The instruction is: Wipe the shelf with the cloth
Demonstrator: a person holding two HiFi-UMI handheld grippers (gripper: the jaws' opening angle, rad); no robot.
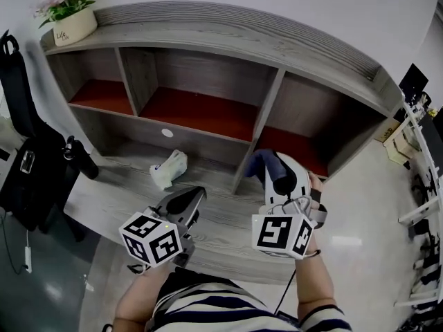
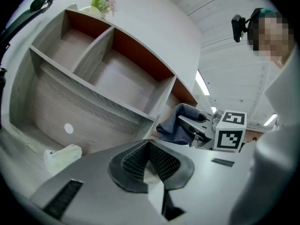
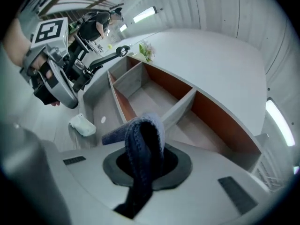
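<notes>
Dark blue knitted cloth (image 3: 140, 125) is pinched in the right tongs (image 3: 146, 163), just in front of the grey wooden shelf (image 1: 208, 43), by its right-hand compartment. Left tongs (image 2: 149, 161) are closed on nothing. Wiping hasn't started yet, imo.

- Cloth (image 1: 263, 163): dark blue.
- Shelf (image 1: 228, 40): grey wood grain, red-brown inner panels (which face is unclear).
- Shirt (image 1: 228, 308): dark and white stripes.
- Flowerpot (image 1: 73, 28): cream, pink blooms above.
</notes>
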